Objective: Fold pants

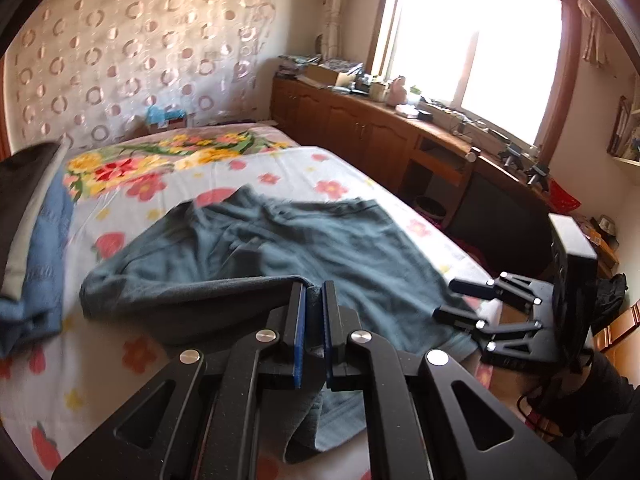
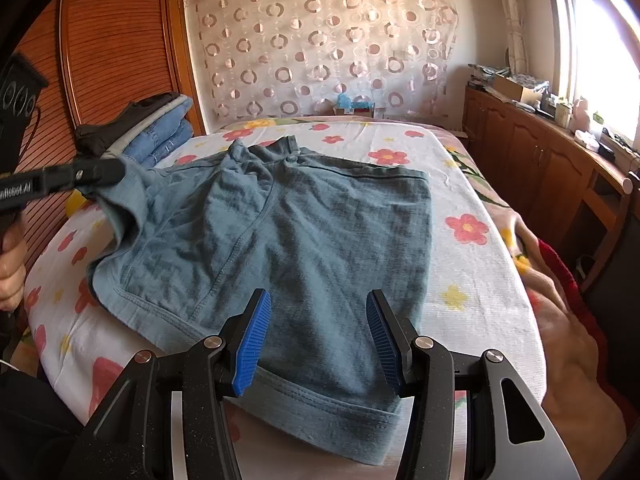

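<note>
Blue fingers of the left gripper pinch a corner of the teal pants and hold it up. Fingers of the right gripper are spread, with the near hem between them, not squeezing. Beyond the fingers, the pants lie on the flowery bed. Folded clothes sit far left.

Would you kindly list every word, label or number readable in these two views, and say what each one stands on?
"nRobot.AI": white lettering on the side of the left tool, cut off by the picture's left edge, so the start is missing.
Packets and boxes on the wooden cabinet below the window: any printing is too small and blurred to read.
Small box at the head of the bed: unreadable.
Nothing else legible.
</note>
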The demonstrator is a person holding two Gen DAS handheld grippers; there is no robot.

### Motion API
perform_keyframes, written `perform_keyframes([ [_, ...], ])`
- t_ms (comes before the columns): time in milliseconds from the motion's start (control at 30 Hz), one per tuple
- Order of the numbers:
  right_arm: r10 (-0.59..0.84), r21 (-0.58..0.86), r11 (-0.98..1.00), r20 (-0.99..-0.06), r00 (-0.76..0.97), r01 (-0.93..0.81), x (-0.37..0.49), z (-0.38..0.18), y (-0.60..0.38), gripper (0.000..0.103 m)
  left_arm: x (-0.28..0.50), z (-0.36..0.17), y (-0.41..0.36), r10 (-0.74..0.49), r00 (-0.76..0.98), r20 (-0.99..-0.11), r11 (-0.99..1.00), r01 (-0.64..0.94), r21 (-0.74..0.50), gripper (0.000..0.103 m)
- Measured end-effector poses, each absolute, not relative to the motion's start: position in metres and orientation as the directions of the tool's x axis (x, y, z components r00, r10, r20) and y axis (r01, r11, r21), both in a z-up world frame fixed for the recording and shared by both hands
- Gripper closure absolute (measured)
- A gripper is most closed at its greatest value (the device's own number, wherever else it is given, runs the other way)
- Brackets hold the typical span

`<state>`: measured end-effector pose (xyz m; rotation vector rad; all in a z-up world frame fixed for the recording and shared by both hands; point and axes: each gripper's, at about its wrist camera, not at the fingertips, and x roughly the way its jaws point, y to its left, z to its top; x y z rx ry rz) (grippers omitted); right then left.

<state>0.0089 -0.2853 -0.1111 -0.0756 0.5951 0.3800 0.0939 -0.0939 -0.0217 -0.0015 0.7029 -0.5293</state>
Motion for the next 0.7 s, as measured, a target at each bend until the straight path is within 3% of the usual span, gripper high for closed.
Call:
perform_keyframes([
  [333,0.324,0.05,0.933,-0.545,0.773,-0.356,0.004,-0.108,-0.292,0.051,0.092,-0.019,-0.126,-0.421,0.652,-0.631,0.873,0.481,-0.085,0.094],
  [433,0.324,0.05,0.933,-0.548,0.771,-0.357,0.005,-0.11,-0.292,0.051,0.091,-0.026,-0.124,-0.41,0.648,-0.642,0.876,0.476,-0.079,0.088],
  [467,0.324,0.051,0.933,-0.549,0.77,-0.357,0.006,-0.11,-0.292,0.051,0.09,-0.027,-0.123,-0.405,0.648,-0.645,0.878,0.472,-0.078,0.085],
  [533,0.325,0.051,0.933,-0.551,0.769,-0.357,0.007,-0.11,-0.293,0.051,0.087,-0.027,-0.119,-0.391,0.664,-0.637,0.887,0.458,-0.067,0.053],
  [633,0.326,0.05,0.932,-0.553,0.767,-0.36,0.007,-0.11,-0.293,0.051,0.084,-0.028,-0.108,-0.382,0.685,-0.62,0.898,0.434,-0.074,0.033],
  [700,0.328,0.049,0.931,-0.554,0.766,-0.363,0.008,-0.11,-0.291,0.051,0.084,-0.031,-0.099,-0.371,0.689,-0.623,0.905,0.417,-0.077,0.029],
])
